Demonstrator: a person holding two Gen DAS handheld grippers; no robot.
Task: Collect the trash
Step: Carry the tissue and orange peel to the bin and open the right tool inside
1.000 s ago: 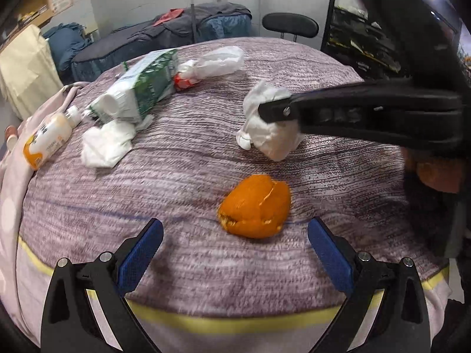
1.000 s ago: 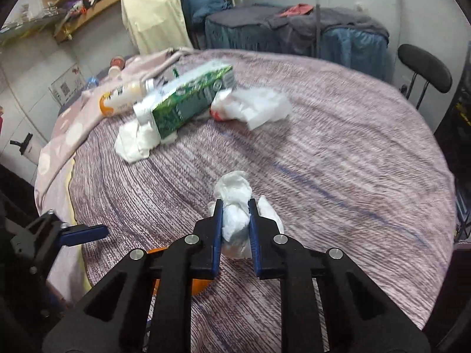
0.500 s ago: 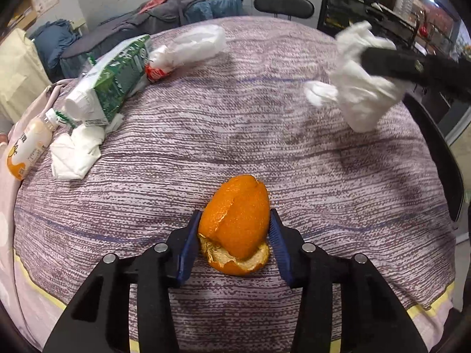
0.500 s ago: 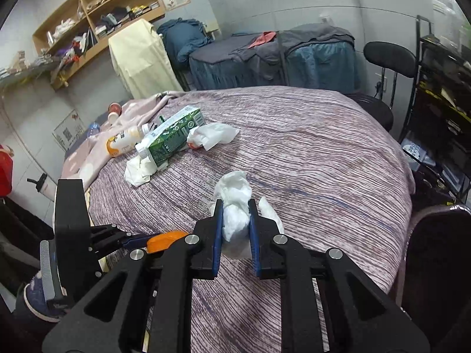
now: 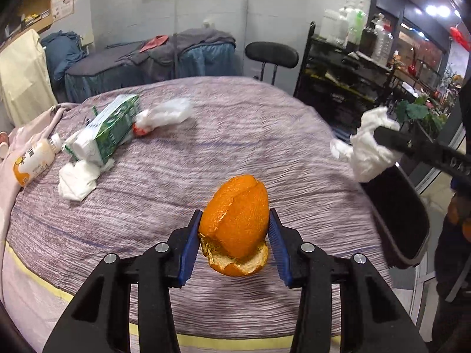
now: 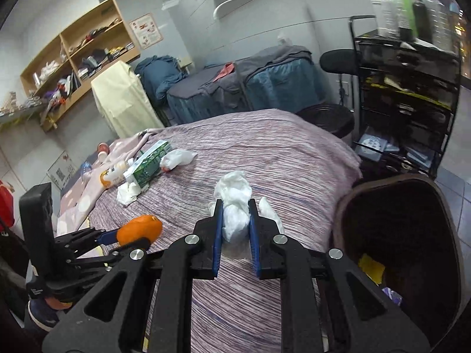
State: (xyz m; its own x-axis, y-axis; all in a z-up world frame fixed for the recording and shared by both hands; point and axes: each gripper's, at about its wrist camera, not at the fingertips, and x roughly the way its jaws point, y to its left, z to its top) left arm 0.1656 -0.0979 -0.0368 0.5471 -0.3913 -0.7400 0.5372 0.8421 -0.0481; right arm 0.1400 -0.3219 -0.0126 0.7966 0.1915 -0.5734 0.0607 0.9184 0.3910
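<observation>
Gripping the orange peel (image 5: 235,223) between their blue pads, the left tongs (image 5: 234,242) now hold it clear of the striped purple cloth on the counter (image 5: 265,135); a second ago those tongs stood wide open short of the peel, so their jaws have just been closing and the peel sits squeezed between them. The right tongs (image 6: 234,235) are clamped on a crumpled white tissue (image 6: 234,206), and since a second ago they have carried it from the middle of the counter out past its edge, close beside the dark brown bin (image 6: 441,206), whose mouth gapes just to the right. Both hands thus carry a piece of trash. Judging by that, the tissue drop comes next, then the peel. On the far side of the counter a green carton (image 5: 113,129), a plastic wrapper (image 5: 164,114), another tissue (image 5: 77,179) and a small drink bottle (image 5: 32,163) lie uncollected, so much of the task remains.
</observation>
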